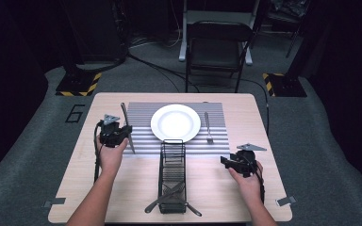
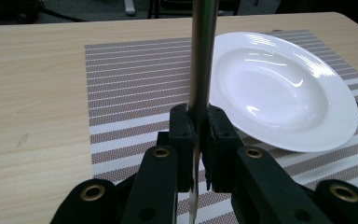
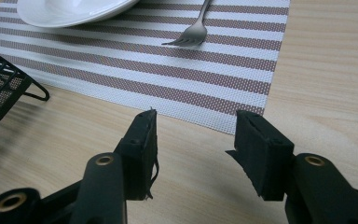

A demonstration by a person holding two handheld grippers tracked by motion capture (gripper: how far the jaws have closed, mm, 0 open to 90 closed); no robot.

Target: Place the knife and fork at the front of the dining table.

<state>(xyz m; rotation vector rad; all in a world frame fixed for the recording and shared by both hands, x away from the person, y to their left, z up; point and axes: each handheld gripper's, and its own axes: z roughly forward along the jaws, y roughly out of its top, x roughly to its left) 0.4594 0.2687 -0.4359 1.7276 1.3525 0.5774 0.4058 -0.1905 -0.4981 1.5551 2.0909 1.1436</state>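
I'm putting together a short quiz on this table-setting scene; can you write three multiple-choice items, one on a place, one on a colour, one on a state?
1. Where does the fork lie?
A. On the placemat, right of the plate
B. In the wire basket
C. On the bare wood left of the mat

2. What colour is the plate?
A. Black
B. White
C. Blue

3. What state is the right gripper in?
A. Shut on the fork
B. Shut on a spoon
C. Open, holding nothing

Answers:
1 A, the high view shows it on the striped mat beside the plate's right rim.
2 B, it is glossy white in the left gripper view.
3 C, its jaws stand apart above bare wood, while the left gripper clamps a knife.
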